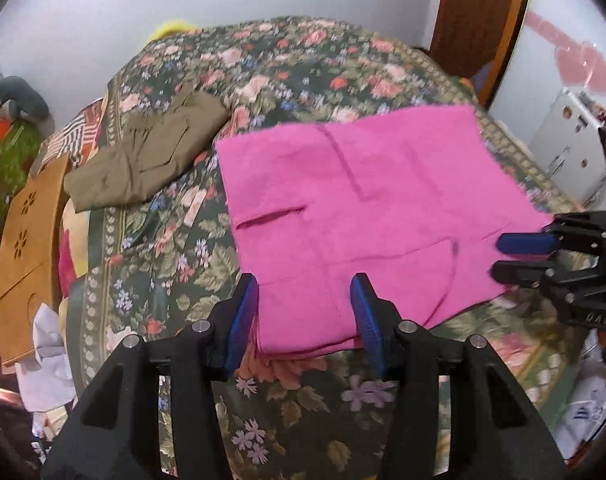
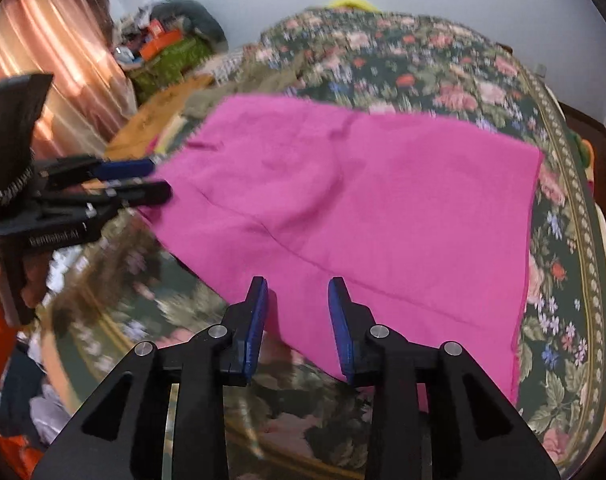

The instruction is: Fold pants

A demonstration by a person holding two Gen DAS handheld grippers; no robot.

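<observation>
Pink pants (image 1: 367, 216) are lying flat on the floral bedspread (image 1: 303, 64), directly ahead of you. Your left gripper (image 1: 305, 312) is straddling the near corner, jaws apart; your right gripper (image 2: 299, 312), also apart, is facing the adjoining near edge.

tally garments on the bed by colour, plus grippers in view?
Pink pants: 1
Olive pants: 1
Grippers: 2, left gripper and right gripper, both open
Total: 4, the garments lying on the floral bedspread
</observation>
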